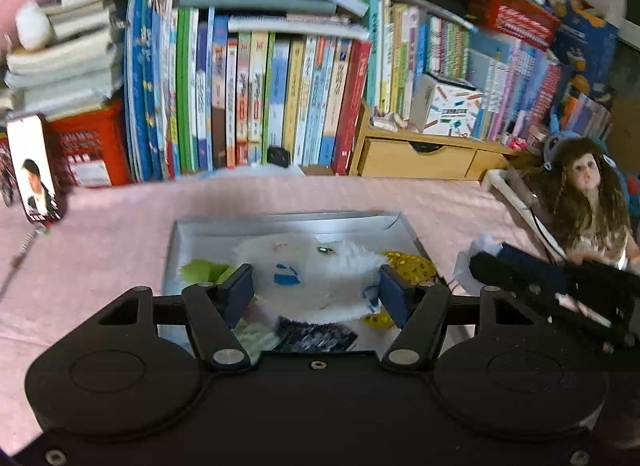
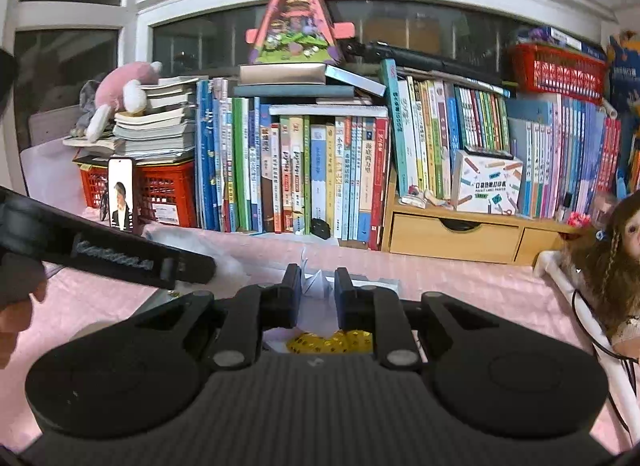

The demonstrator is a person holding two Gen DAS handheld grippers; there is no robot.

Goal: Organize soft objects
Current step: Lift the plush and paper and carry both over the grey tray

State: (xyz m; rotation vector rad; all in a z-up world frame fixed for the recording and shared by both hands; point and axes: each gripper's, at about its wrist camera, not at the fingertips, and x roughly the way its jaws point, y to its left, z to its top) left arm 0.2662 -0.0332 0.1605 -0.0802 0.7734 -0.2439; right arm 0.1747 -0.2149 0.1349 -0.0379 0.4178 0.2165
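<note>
My left gripper (image 1: 317, 292) is shut on a white fluffy plush toy (image 1: 316, 266), its blue pads pressed against the toy's two sides. It holds the toy over a grey tray (image 1: 280, 225) on the pink tablecloth. In the tray lie a green fluffy piece (image 1: 204, 270), a yellow spotted soft item (image 1: 412, 266) and a dark blue patterned cloth (image 1: 316, 336). My right gripper (image 2: 318, 286) is shut on a white crumpled soft piece (image 2: 314, 284), above the yellow item (image 2: 332, 342). Its fingers (image 1: 520, 282) enter the left wrist view from the right, beside the tray.
Rows of books (image 2: 312, 169) line the back, with a red crate (image 2: 168, 193), a propped phone (image 2: 121, 193) and a wooden drawer unit (image 2: 452, 229). A pink plush (image 2: 120, 89) sits on stacked books. A long-haired doll (image 1: 584, 193) stands at the right. A hand (image 2: 16, 306) shows at the left edge.
</note>
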